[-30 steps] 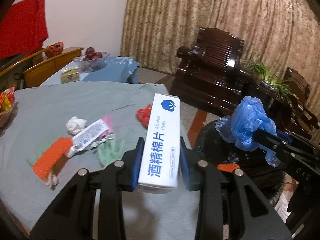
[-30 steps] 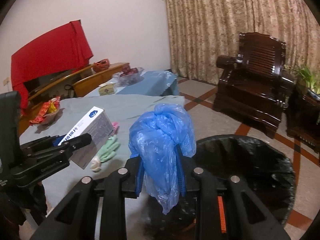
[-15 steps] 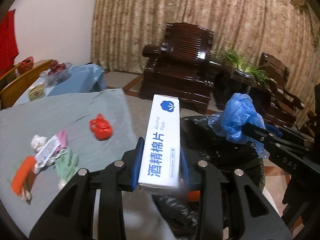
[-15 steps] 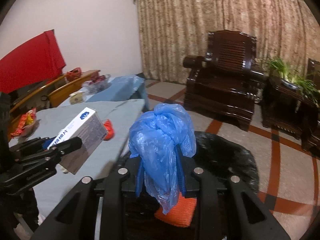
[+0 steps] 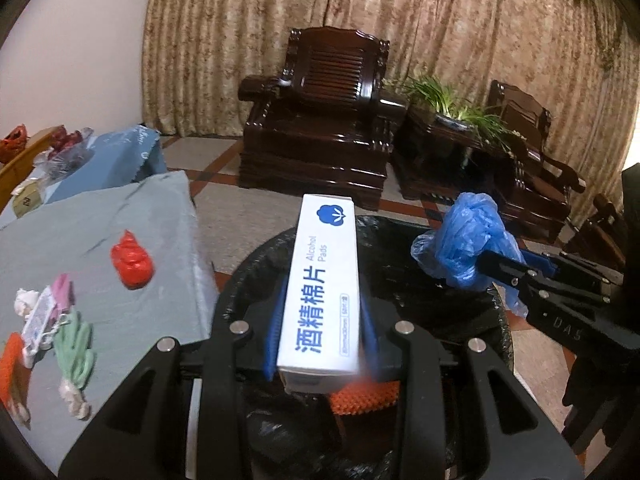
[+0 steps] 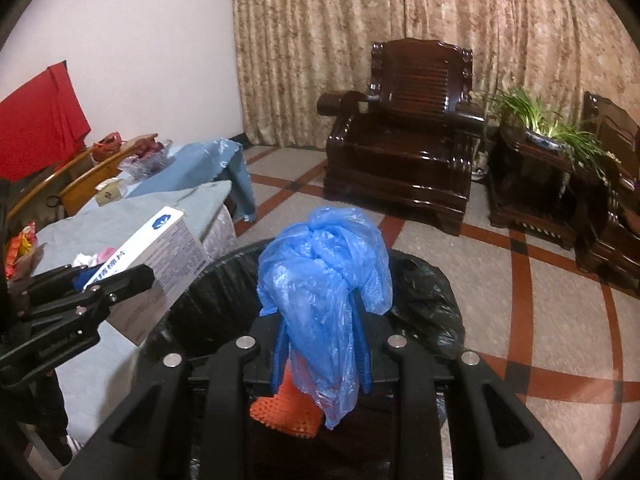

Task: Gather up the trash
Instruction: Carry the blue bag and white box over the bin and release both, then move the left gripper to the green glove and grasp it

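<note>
My left gripper (image 5: 322, 340) is shut on a white alcohol pads box (image 5: 322, 292) and holds it over the black-lined trash bin (image 5: 400, 240). My right gripper (image 6: 322, 344) is shut on a crumpled blue plastic bag (image 6: 324, 268), also above the bin (image 6: 420, 292). The bag also shows in the left wrist view (image 5: 468, 240), and the box in the right wrist view (image 6: 160, 256). An orange mesh piece (image 6: 288, 412) lies inside the bin. On the grey table (image 5: 80, 220) lie a red wrapper (image 5: 132, 264), a green glove (image 5: 76, 352) and a white packet (image 5: 40, 320).
A dark wooden armchair (image 6: 404, 152) stands behind the bin, with a plant stand (image 6: 552, 140) to its right. A second table with a blue cloth (image 6: 192, 164) holds a fruit bowl. Tiled floor lies to the right of the bin.
Both grippers have swung right, from over the table to above the bin, still holding the box and the blue bag. The table items have slid to the left of view.
</note>
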Tool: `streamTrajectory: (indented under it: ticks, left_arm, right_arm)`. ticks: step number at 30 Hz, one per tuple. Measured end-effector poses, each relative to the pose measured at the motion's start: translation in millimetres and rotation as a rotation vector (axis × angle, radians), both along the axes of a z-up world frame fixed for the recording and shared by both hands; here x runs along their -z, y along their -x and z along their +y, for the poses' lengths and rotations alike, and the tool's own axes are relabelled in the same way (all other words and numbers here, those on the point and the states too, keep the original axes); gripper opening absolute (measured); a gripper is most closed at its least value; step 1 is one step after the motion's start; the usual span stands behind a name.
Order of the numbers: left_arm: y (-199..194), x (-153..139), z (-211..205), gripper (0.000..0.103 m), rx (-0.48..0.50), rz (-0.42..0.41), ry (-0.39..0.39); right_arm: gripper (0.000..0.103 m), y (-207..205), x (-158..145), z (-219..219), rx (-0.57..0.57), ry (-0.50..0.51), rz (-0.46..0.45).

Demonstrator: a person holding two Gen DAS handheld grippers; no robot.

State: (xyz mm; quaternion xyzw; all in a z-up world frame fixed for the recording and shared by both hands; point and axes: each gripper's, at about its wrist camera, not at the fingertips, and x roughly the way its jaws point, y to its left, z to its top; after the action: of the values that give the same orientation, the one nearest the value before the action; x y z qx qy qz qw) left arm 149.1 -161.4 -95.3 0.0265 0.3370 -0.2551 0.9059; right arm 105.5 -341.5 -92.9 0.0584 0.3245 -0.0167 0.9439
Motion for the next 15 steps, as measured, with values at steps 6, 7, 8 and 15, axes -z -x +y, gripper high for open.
streamTrajectory:
  ticks: [6, 7, 8, 15]
  left_arm:
    - [-10.7, 9.5, 0.2, 0.059, -0.004, 0.036, 0.039]
    - [-11.7, 10.6, 3.5, 0.061, -0.010, 0.042, 0.046]
    - [-12.2, 11.3, 7.5, 0.064, -0.020, 0.043, 0.046]
    - [-6.2, 6.1, 43.8, 0.091, -0.118, 0.004, 0.006]
  right_arm:
    - [0.066, -2.4, 13.1, -10.8, 0.043, 0.018, 0.037]
    - [0.068, -0.9, 13.8, -11.9, 0.049, 0.022, 0.036]
    - [0.075, 0.1, 13.2, -12.0, 0.052, 0.025, 0.031]
    - [0.097, 1.2, 5.7, 0.9, 0.035, 0.047, -0.006]
